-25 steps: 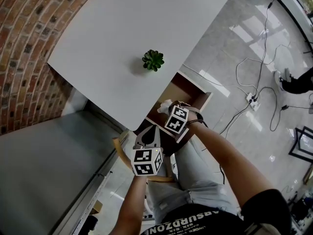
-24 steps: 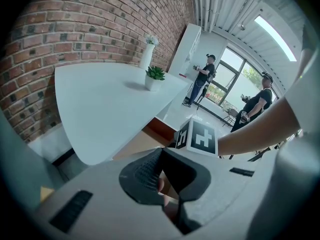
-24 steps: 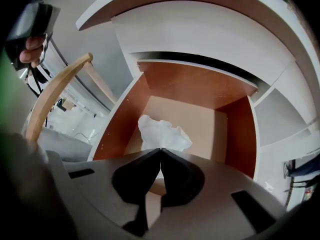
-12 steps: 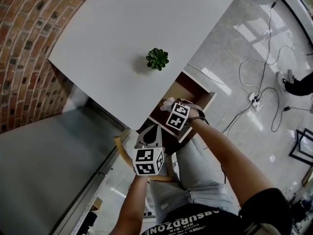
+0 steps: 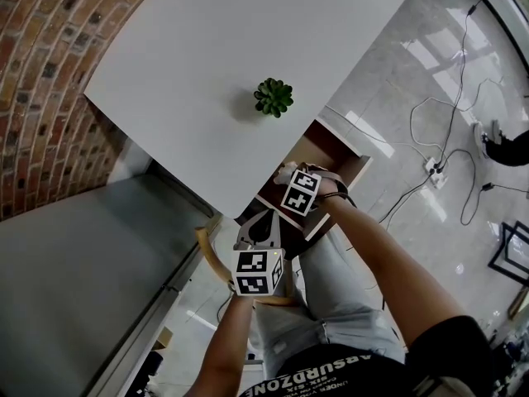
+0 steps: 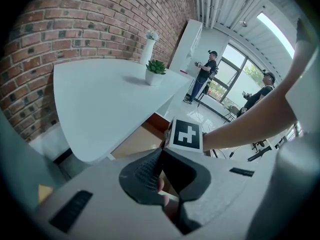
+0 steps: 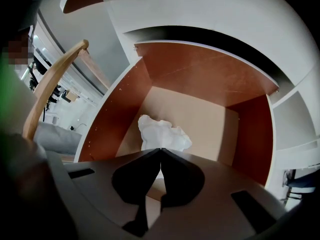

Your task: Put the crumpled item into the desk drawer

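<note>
The crumpled white paper [image 7: 162, 134] hangs low inside the open desk drawer [image 7: 200, 116], close above its light floor. My right gripper [image 7: 161, 150] is shut on its near edge. From the head view, that right gripper [image 5: 288, 180] reaches into the drawer [image 5: 357, 169] below the white desk [image 5: 248, 40], and the paper [image 5: 283, 173] peeks out at its tip. My left gripper [image 5: 265, 215] hovers just in front of the drawer, shut and holding nothing. In the left gripper view, the left gripper [image 6: 161, 152] points at the right gripper's marker cube [image 6: 187, 134].
A small potted succulent [image 5: 273, 98] stands near the desk's front edge. A curved wooden chair back [image 5: 212, 260] is under my arms. A brick wall [image 5: 41, 73] lies to the left. Cables and a power strip [image 5: 434, 168] trail on the tiled floor to the right. People [image 6: 205, 74] stand far off.
Almost nothing differs: the head view has drifted slightly, and both grippers keep their places at the drawer, with the right one still shut on the paper.
</note>
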